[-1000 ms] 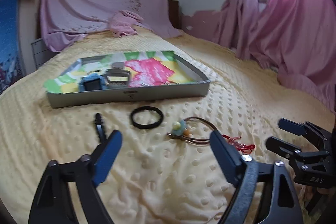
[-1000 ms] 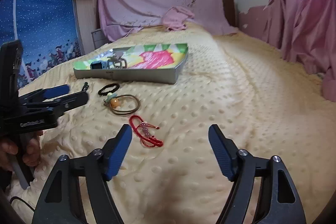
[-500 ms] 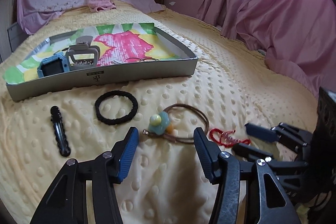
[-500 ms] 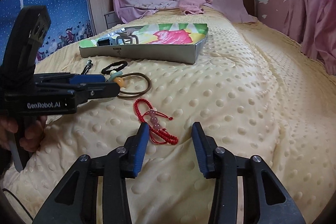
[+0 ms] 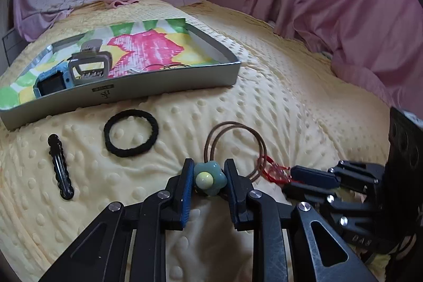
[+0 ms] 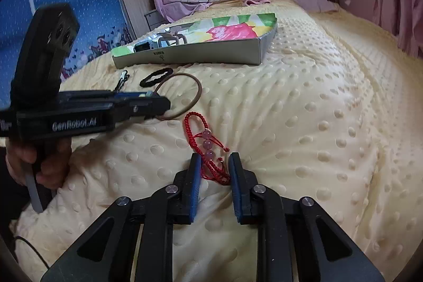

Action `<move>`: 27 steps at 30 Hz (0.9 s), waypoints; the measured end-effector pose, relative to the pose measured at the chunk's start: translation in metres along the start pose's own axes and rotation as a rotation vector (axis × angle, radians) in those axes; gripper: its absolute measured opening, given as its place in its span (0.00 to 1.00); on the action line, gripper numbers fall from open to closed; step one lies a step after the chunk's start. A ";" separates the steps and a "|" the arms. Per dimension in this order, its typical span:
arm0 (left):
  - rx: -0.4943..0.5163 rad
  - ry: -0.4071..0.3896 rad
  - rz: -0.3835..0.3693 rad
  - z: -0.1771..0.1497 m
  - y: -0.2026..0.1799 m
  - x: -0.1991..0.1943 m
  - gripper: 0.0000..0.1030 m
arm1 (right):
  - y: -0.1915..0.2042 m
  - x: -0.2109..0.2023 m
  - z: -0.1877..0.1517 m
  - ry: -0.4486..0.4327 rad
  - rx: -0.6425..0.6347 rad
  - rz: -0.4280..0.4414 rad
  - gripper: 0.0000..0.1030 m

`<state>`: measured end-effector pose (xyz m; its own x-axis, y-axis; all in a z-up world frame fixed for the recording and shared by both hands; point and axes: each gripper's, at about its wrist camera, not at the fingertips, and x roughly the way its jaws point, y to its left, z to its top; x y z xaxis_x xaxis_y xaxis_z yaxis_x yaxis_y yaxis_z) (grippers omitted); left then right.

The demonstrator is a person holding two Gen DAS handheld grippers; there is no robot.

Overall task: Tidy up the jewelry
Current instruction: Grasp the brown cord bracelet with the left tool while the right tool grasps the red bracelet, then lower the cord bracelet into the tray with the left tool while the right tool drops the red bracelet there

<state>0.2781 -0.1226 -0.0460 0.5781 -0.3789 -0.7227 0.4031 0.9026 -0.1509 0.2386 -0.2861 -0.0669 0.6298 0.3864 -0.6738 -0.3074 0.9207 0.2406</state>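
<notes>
Closing both at once: left gripper (image 5: 208,177) clamps the flower hair tie (image 5: 210,177), right gripper (image 6: 212,168) has just narrowed around the red bracelet (image 6: 207,147), contact unclear. Both lie on the bed (image 6: 317,123). Tray (image 5: 119,93) holds a watch (image 5: 51,81) and claw clip (image 5: 90,65); black hair tie (image 5: 130,132) and hair clip (image 5: 59,168) left.

Your brown hair tie (image 5: 232,147) lies flat on the yellow bedspread (image 5: 290,102), its blue-green flower charm (image 5: 210,177) wedged between blue pads. Just right of it, your red braided bracelet (image 6: 208,147) with three pink beads lies crumpled. A black scrunchie (image 5: 131,133) and black hair clip (image 5: 60,167) rest before the grey tray (image 5: 127,91), which holds a watch and claw clip.
</notes>
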 end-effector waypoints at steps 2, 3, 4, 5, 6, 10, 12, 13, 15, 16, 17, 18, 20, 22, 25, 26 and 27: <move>-0.004 -0.004 -0.004 0.000 -0.002 -0.003 0.21 | 0.000 0.000 -0.001 -0.002 0.005 -0.002 0.07; -0.006 -0.006 -0.004 0.001 -0.002 -0.004 0.21 | 0.000 0.000 -0.001 -0.004 0.008 0.003 0.07; -0.006 -0.009 -0.001 0.001 -0.003 -0.007 0.21 | 0.001 -0.002 -0.001 -0.009 0.009 0.005 0.07; -0.004 -0.013 0.001 0.001 -0.004 -0.010 0.21 | 0.002 -0.003 -0.001 -0.012 0.006 0.006 0.06; -0.001 -0.017 0.001 0.001 -0.005 -0.013 0.21 | 0.004 -0.004 0.000 -0.016 0.001 0.010 0.06; 0.018 -0.052 0.024 0.005 -0.009 -0.031 0.21 | 0.013 -0.016 0.006 -0.061 -0.021 0.006 0.06; 0.021 -0.073 0.036 0.008 -0.009 -0.040 0.21 | 0.018 -0.023 0.010 -0.087 -0.027 0.007 0.06; 0.024 -0.087 0.047 0.010 -0.009 -0.046 0.21 | 0.021 -0.027 0.015 -0.103 -0.032 0.006 0.06; 0.024 -0.118 0.070 0.014 -0.006 -0.056 0.21 | 0.028 -0.036 0.024 -0.139 -0.042 -0.001 0.06; 0.015 -0.134 0.077 0.016 -0.004 -0.061 0.21 | 0.030 -0.039 0.028 -0.155 -0.042 -0.003 0.06; 0.003 -0.150 0.081 0.018 0.000 -0.066 0.21 | 0.033 -0.045 0.035 -0.184 -0.038 0.000 0.06; -0.009 -0.161 0.083 0.020 0.004 -0.070 0.21 | 0.035 -0.048 0.040 -0.202 -0.034 0.000 0.06; -0.035 -0.184 0.096 0.028 0.013 -0.076 0.21 | 0.040 -0.050 0.052 -0.224 -0.039 -0.005 0.06; -0.052 -0.199 0.108 0.037 0.021 -0.079 0.21 | 0.041 -0.048 0.065 -0.239 -0.047 -0.015 0.06; -0.079 -0.215 0.125 0.053 0.034 -0.076 0.21 | 0.039 -0.041 0.090 -0.265 -0.047 -0.028 0.06; -0.098 -0.215 0.127 0.060 0.041 -0.072 0.21 | 0.037 -0.036 0.101 -0.275 -0.044 -0.028 0.06; -0.112 -0.214 0.129 0.064 0.046 -0.068 0.21 | 0.034 -0.031 0.109 -0.279 -0.042 -0.027 0.06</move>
<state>0.3031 -0.0686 0.0395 0.7612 -0.2831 -0.5834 0.2421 0.9587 -0.1492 0.2863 -0.2606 0.0389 0.8084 0.3673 -0.4599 -0.3134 0.9301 0.1918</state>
